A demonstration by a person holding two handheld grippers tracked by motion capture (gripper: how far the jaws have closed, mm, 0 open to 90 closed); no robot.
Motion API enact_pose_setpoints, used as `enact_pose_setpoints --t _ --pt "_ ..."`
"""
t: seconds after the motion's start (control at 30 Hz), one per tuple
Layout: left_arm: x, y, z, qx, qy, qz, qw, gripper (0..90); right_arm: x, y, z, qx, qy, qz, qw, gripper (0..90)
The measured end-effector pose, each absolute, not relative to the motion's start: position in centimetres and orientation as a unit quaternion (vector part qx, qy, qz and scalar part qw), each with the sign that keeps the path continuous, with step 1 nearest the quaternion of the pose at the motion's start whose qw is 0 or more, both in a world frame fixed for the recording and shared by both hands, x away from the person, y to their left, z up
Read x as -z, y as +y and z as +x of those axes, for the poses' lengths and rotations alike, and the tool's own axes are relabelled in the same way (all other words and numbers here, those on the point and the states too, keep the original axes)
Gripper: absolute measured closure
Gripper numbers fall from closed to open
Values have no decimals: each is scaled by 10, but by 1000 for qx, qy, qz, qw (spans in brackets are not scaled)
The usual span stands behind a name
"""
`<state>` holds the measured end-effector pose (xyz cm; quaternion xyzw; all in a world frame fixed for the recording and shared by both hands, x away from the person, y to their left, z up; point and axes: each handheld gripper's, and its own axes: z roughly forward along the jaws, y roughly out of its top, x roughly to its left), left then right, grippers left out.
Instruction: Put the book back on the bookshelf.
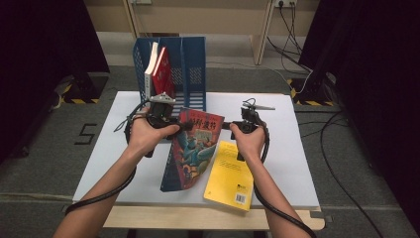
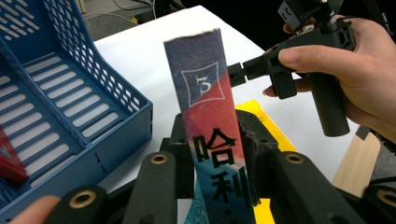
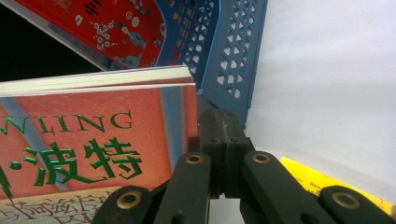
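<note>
Two forearms are entering from the near edge of the table (image 1: 119, 178), each hand carrying a gripper. At centre, the left gripper (image 1: 182, 126) is clamping the spine of a colourful book (image 1: 194, 148), its jaws partly closed with the pads pressing on both sides of the spine, as the left gripper view is showing (image 2: 212, 154). This book is standing tilted on its lower edge near the middle of the table, cover facing the person. From the right, the right gripper (image 1: 229, 126) is pointing at the book's right edge; its jaws are fully closed on nothing (image 3: 223, 154), just beside the cover, and contact cannot be confirmed. A yellow book (image 1: 230, 176) is lying flat to the right of the colourful book, nearer the front edge. At the far left of the table a blue file rack (image 1: 190, 64) is standing upright, and a red book (image 1: 162, 72) is leaning in its left compartment.
</note>
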<state>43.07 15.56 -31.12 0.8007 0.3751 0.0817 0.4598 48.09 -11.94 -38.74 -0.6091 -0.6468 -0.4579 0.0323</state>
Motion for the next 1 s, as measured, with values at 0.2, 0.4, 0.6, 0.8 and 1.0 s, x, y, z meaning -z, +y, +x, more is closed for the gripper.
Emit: enact_pose_setpoints --t 0.2,0.4,0.6,0.8,1.0 --pt "310 157 431 -58 379 800 462 710 387 -118 481 457 -650 -607 29 900" --pt "307 157 430 -66 377 799 464 731 386 -117 481 459 -651 -603 31 900" --pt "297 161 425 -85 369 796 472 742 378 -119 478 471 -650 -596 26 859" --pt "290 168 422 -113 371 792 472 744 368 -135 472 489 -640 -593 8 841" --pt "288 175 422 -137 381 780 477 744 367 -150 467 491 -627 -604 3 838"
